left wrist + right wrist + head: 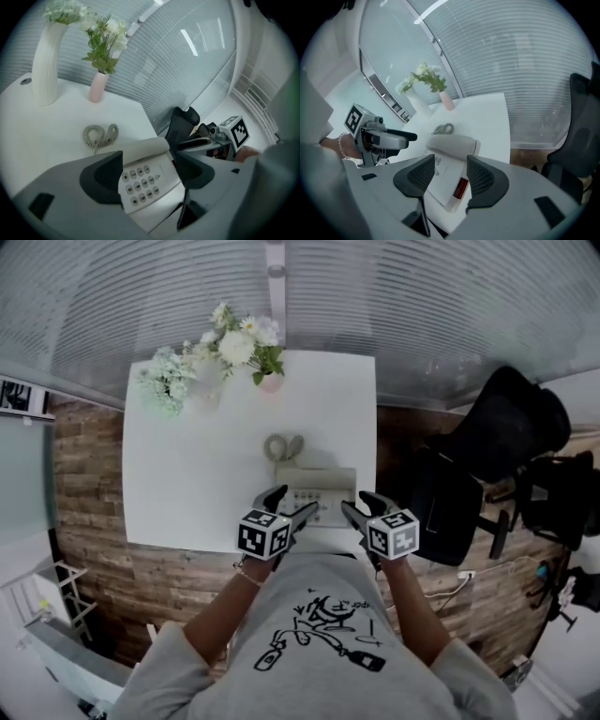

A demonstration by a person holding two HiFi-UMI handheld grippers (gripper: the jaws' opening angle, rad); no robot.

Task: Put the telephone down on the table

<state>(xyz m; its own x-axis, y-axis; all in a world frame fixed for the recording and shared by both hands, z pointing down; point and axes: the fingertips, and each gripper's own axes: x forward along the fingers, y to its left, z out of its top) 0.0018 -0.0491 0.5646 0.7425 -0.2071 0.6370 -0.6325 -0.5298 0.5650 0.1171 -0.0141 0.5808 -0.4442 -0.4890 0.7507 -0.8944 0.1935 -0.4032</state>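
Hovering at the table's (187,474) near edge, my left gripper (294,500) and right gripper (359,503) flank the telephone (317,486) resting there. Both pairs of jaws stand apart, gripping nothing.

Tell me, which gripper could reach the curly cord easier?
Probably left. The cord lies past the phone, straight ahead of the left gripper; the right gripper sits off to the side. Both are open.
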